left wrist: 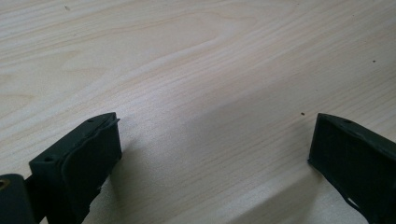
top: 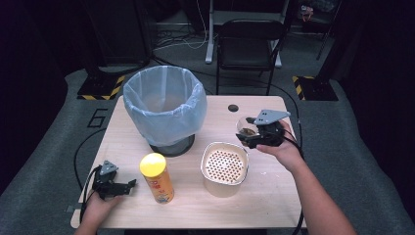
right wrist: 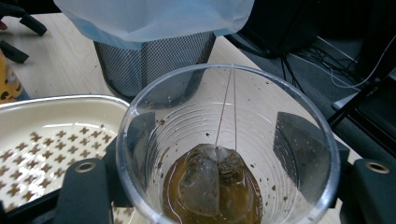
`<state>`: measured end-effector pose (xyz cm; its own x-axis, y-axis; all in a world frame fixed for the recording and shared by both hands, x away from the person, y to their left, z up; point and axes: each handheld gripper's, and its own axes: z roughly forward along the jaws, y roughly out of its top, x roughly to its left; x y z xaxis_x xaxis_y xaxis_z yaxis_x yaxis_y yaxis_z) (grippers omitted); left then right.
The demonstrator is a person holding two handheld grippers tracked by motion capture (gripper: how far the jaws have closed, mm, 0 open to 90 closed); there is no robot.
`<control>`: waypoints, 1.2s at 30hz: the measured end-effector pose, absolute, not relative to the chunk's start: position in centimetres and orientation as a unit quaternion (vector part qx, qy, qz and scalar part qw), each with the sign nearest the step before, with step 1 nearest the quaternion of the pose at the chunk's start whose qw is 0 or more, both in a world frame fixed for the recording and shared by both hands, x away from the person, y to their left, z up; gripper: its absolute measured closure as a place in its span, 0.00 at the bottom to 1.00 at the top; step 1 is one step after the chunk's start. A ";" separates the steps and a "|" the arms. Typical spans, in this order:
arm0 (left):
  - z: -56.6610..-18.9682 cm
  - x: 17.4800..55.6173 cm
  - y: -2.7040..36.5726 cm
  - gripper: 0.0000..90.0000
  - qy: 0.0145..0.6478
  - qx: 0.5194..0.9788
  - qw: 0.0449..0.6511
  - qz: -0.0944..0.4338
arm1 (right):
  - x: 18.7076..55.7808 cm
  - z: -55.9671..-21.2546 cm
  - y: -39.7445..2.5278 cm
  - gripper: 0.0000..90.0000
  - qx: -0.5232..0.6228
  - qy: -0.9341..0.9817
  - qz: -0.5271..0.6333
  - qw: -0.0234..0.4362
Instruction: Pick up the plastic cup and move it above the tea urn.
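Table (top: pixel 274 196) carries, by our count, one lined bin (top: pixel 165 105), one strainer tray (top: pixel 224 169), one yellow can (top: pixel 156 177), one plastic cup (right wrist: pixel 224 144). Right gripper (top: pixel 249 138) clamps the cup, teabag (right wrist: pixel 212 179) inside, beside the tray. Left gripper (left wrist: pixel 212 154) gapes wide, holding nothing.

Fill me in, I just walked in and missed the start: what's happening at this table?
A person works with two handheld grippers. The right gripper is clamped around a clear plastic cup holding a used tea bag in brown liquid, beside a cream container with a perforated strainer insert. The left gripper rests open on the light wooden table, near a yellow-lidded canister. A bag-lined mesh bin stands behind.
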<state>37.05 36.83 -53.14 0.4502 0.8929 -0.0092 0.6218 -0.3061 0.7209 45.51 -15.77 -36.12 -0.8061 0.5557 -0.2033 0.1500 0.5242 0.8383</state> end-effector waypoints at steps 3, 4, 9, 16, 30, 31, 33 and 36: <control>-53.1 37.1 36.8 0.02 0.484 0.782 0.336 0.202 | 46.1 -36.4 -15.4 0.34 0.208 0.841 0.444 0.229; -53.1 37.1 36.8 0.02 0.484 0.782 0.336 0.202 | 46.4 -36.5 -15.3 0.34 0.209 0.840 0.447 0.224; -53.1 37.1 36.8 0.02 0.484 0.783 0.336 0.202 | 47.5 -37.3 -14.8 0.34 0.208 0.834 0.471 0.200; -53.1 37.1 36.8 0.02 0.484 0.783 0.336 0.202 | 48.3 -37.7 -14.3 0.35 0.172 0.836 0.477 0.211; -53.1 37.0 36.8 0.02 0.484 0.783 0.336 0.202 | 48.2 -37.3 -13.9 0.35 0.137 0.840 0.476 0.220; -53.1 37.1 36.8 0.02 0.484 0.783 0.336 0.202 | 48.2 -37.3 -13.9 0.35 0.132 0.841 0.474 0.224; -53.1 37.1 36.8 0.02 0.484 0.782 0.336 0.202 | 48.1 -37.3 -13.8 0.35 0.125 0.843 0.471 0.226; -53.1 37.0 36.8 0.02 0.484 0.783 0.336 0.202 | 48.0 -37.3 -13.8 0.35 0.116 0.846 0.467 0.230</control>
<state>37.05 36.83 -53.14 0.4502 0.8929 -0.0095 0.6220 -0.3060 0.7208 48.04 -13.79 -37.33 -0.8671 0.4115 -0.2808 -0.0180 0.5375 0.8431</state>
